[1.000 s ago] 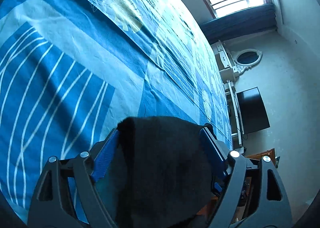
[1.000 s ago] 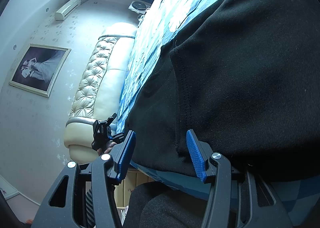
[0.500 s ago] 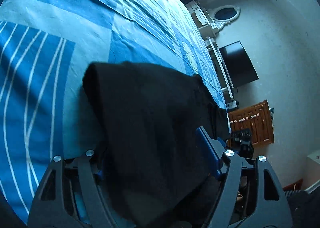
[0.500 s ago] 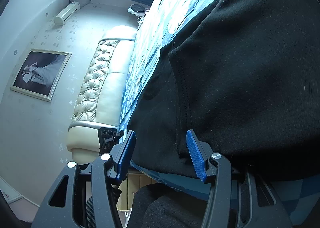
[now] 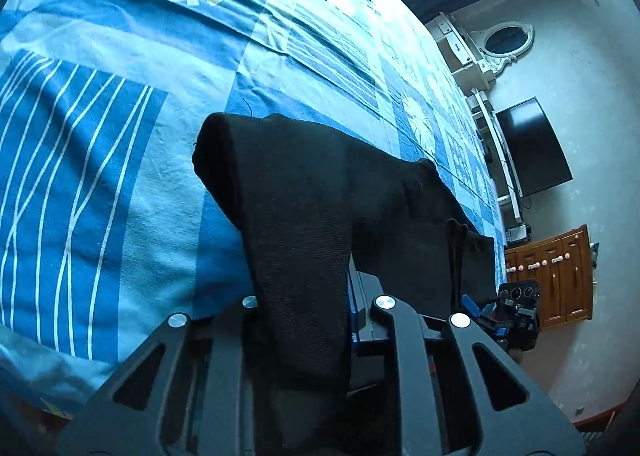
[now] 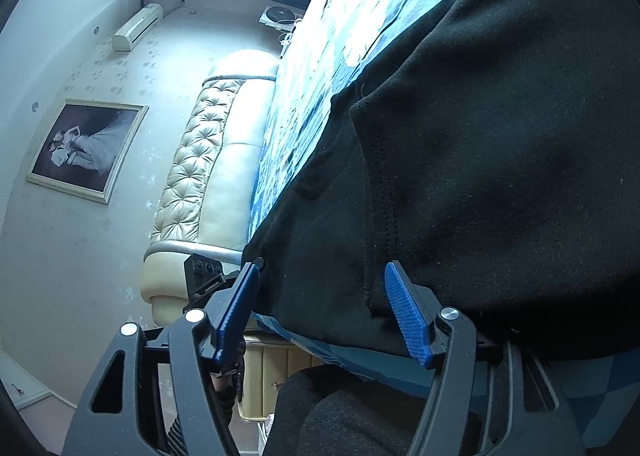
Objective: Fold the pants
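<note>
While the left gripper (image 5: 304,308) pinches a ribbed cuff of the black pants (image 5: 320,191), the right gripper (image 6: 320,304) waits with jaws apart at the bed's near edge; one leg lies folded over the blue bedspread (image 5: 100,135), further folds remaining.

Pants (image 5: 320,183) on the bedspread (image 5: 100,135), one end between the left claw (image 5: 304,308) fingers

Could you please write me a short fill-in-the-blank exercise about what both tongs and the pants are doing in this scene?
1. The black pants lie on a patterned ____ bedspread.
2. The left tongs are ____ on a strip of the pants.
3. The right tongs stand ____ at the pants' edge.

Missing words: blue; shut; open
</note>
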Tool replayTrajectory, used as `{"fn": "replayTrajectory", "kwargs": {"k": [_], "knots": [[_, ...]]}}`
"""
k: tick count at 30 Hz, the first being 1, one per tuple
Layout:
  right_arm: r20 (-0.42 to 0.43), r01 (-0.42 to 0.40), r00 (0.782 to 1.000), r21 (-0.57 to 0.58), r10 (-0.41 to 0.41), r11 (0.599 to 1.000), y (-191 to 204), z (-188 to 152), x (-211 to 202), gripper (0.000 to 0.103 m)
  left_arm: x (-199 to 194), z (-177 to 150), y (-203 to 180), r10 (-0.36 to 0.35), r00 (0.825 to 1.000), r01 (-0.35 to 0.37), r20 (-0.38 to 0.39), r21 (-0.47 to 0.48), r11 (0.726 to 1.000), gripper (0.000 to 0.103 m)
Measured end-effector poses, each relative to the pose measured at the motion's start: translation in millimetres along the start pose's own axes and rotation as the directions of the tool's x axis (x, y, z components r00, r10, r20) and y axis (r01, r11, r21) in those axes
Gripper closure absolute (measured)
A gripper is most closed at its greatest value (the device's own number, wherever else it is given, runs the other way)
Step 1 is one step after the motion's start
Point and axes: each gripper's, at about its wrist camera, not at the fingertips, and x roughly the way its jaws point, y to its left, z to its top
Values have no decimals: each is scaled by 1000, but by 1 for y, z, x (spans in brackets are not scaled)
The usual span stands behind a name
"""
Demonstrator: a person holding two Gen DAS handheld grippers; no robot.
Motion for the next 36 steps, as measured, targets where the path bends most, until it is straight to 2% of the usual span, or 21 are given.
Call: {"fn": "replayTrajectory", "kwargs": {"k": [4,7,10,13,16,19,23,29,31,34,36], "knots": [[-13,65,998,-64,-66,996,18,0,1,26,-17,1,-28,35,999,-35,18,-14,999,86],[-4,149,989,-118,-151,982,31,-2,-1,21,-24,1,-57,88,996,-88,20,0,996,87],[14,246,969,-150,-247,958,40,-3,-5,19,-28,-1,-91,137,990,-139,33,46,989,87],[59,348,938,-177,-343,921,50,-4,-11,17,-26,-5,-127,187,981,-192,55,104,976,87],[104,426,905,-203,-413,882,59,-4,-18,16,-21,-11,-162,268,959,-281,97,183,942,87],[169,488,872,-231,-460,842,64,-3,-31,16,-12,-18,-189,308,943,-330,126,234,914,87],[229,551,832,-227,-506,803,63,4,-53,16,4,-29,-224,383,905,-423,187,294,857,87],[239,559,823,-183,-515,809,50,4,-89,16,33,-44,-271,427,873,-486,235,360,796,87],[253,566,818,-187,-517,803,49,2,-100,16,45,-50,-284,428,871,-490,240,380,784,87],[277,562,817,-182,-506,807,49,1,-115,16,69,-59,-301,454,853,-523,260,420,742,88],[288,550,822,-175,-492,817,48,0,-126,16,86,-64,-307,453,859,-511,238,437,740,93]]}}
